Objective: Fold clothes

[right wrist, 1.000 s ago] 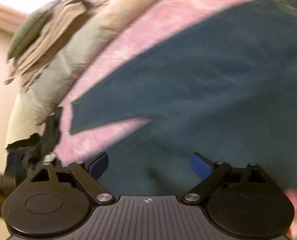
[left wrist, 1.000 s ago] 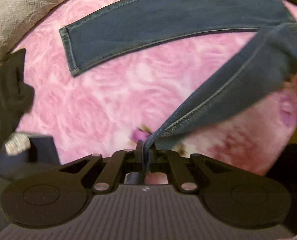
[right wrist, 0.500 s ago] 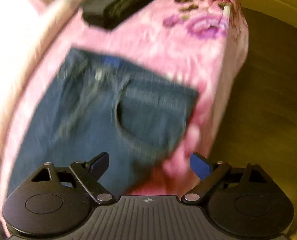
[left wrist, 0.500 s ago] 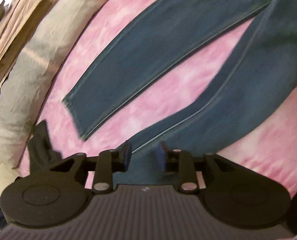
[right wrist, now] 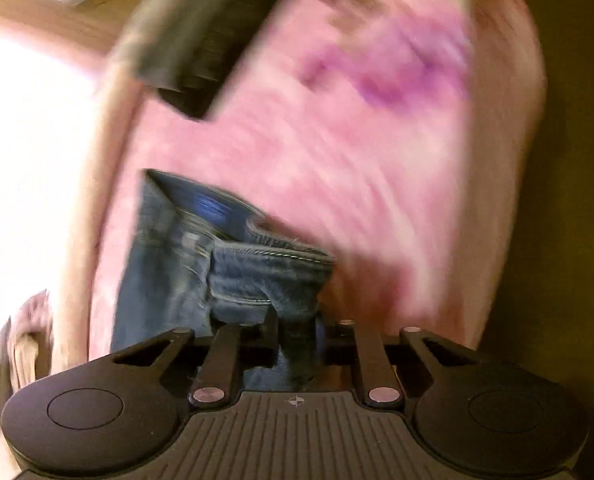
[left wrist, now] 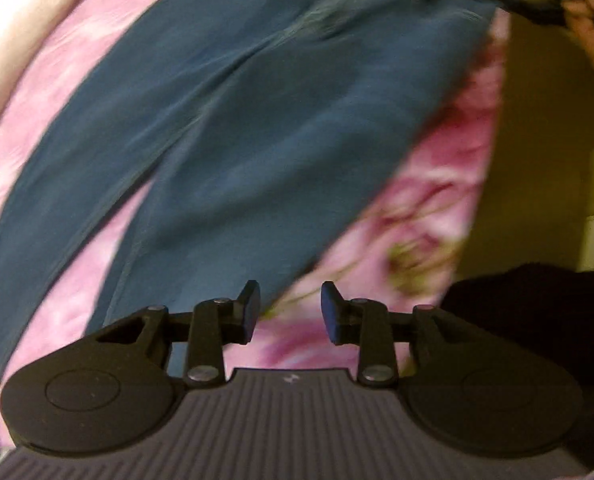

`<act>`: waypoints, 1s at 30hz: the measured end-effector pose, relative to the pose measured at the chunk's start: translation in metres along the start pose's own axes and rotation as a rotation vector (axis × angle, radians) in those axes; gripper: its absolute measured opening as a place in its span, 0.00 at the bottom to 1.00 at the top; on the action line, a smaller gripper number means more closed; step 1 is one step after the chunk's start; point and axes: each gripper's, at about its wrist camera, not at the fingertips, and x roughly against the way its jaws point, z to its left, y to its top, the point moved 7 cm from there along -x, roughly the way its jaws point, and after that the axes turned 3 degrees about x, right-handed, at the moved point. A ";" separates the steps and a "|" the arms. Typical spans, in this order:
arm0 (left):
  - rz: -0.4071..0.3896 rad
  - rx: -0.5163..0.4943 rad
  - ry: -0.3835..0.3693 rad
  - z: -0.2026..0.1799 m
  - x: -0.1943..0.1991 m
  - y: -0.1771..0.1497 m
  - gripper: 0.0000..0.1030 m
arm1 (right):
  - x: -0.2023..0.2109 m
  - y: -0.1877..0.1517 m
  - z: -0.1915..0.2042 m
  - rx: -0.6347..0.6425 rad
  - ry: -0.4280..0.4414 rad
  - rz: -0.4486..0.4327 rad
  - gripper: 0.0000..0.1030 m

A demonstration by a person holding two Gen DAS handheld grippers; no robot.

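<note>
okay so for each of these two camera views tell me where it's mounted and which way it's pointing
Left wrist: sits on the left gripper, looking forward over its open fingers at the jeans spread on the pink blanket.
Right wrist: sits on the right gripper, looking along fingers closed on the jeans' waistband, with a dark object beyond.
Shared: jeans and blanket. No hand or sleeve shows.

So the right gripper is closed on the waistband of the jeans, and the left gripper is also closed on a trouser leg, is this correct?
Not quite. The right gripper is indeed closed on the waistband of the jeans, but the left gripper is not closed on anything. The left wrist view shows its jaws standing apart with nothing between them, above the pink blanket near the edge of a trouser leg.
</note>
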 end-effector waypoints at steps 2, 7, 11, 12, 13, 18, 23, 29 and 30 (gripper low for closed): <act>-0.017 -0.027 -0.041 -0.024 0.003 0.014 0.28 | 0.009 0.029 0.010 0.061 0.017 -0.021 0.13; -0.007 -0.054 -0.017 -0.037 0.000 0.000 0.33 | -0.012 0.072 0.017 0.122 -0.018 -0.005 0.14; 0.036 -0.071 0.098 -0.013 -0.006 -0.054 0.41 | -0.011 0.063 0.022 0.159 -0.108 -0.011 0.68; 0.052 -0.089 0.132 -0.005 -0.009 -0.073 0.41 | -0.006 0.056 0.023 0.187 -0.140 -0.033 0.76; 0.067 -0.114 0.171 0.003 -0.011 -0.092 0.42 | -0.002 0.048 0.023 0.203 -0.160 -0.049 0.80; 0.109 -0.207 0.320 0.054 -0.024 -0.170 0.46 | 0.015 -0.020 0.042 0.260 -0.246 -0.038 0.80; 0.106 -0.256 0.328 0.094 -0.038 -0.208 0.45 | -0.003 -0.109 0.088 0.370 -0.225 0.096 0.80; 0.102 -0.314 0.337 0.142 -0.055 -0.254 0.35 | -0.031 -0.189 0.150 0.488 -0.164 0.187 0.80; 0.102 -0.324 0.339 0.150 -0.057 -0.261 0.30 | -0.035 -0.197 0.156 0.497 -0.162 0.193 0.80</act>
